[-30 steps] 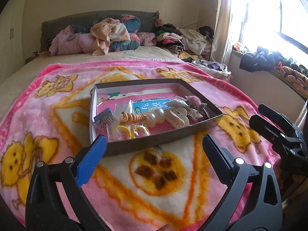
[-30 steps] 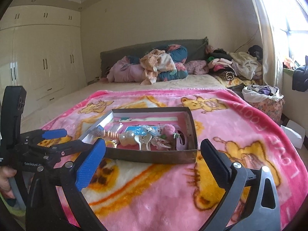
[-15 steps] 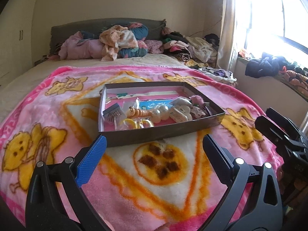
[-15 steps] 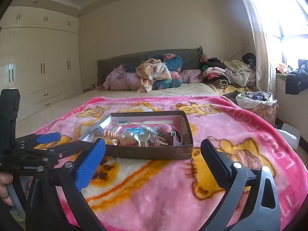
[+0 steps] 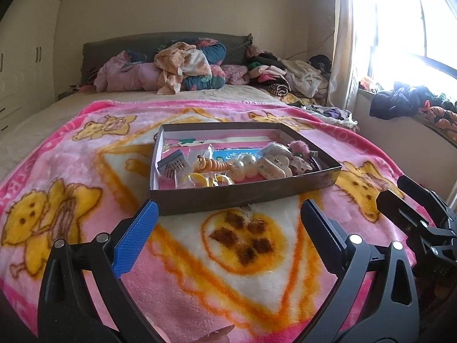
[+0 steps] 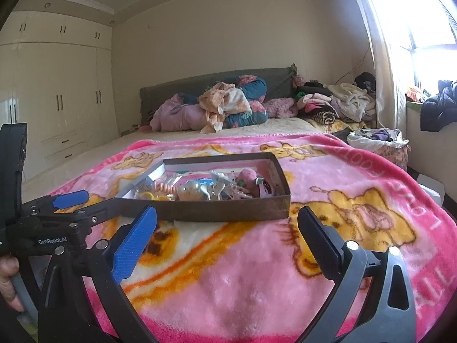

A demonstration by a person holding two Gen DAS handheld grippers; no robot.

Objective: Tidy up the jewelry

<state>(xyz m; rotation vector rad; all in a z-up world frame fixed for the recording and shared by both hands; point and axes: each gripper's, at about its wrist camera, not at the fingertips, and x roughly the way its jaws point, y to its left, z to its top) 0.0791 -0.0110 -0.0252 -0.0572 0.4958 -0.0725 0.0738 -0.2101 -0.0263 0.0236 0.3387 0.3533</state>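
You have drawn both grippers back from the shallow box (image 5: 245, 197) since a second ago: it sits smaller and farther off in both wrist views, and more of the far wall and headboard shows. The box is a low rectangular tray of dark card with a pink lining, resting flat on the fleecy pink blanket (image 5: 85, 157) printed with yellow bears, on the bed. Inside lies a loose heap: an orange ribbed coil (image 5: 211, 165), fat glossy pearl beads (image 5: 244, 165), cream claw clips (image 5: 274, 165), yellow hoops (image 5: 200, 179) and a fuzzy pink pompom (image 5: 300, 145). Your left gripper (image 5: 228, 228) hangs over the blanket just short of the box's near wall, fingers wide apart, holding nothing. Your right gripper (image 6: 227, 231) is likewise spread wide and empty, near the box's right corner
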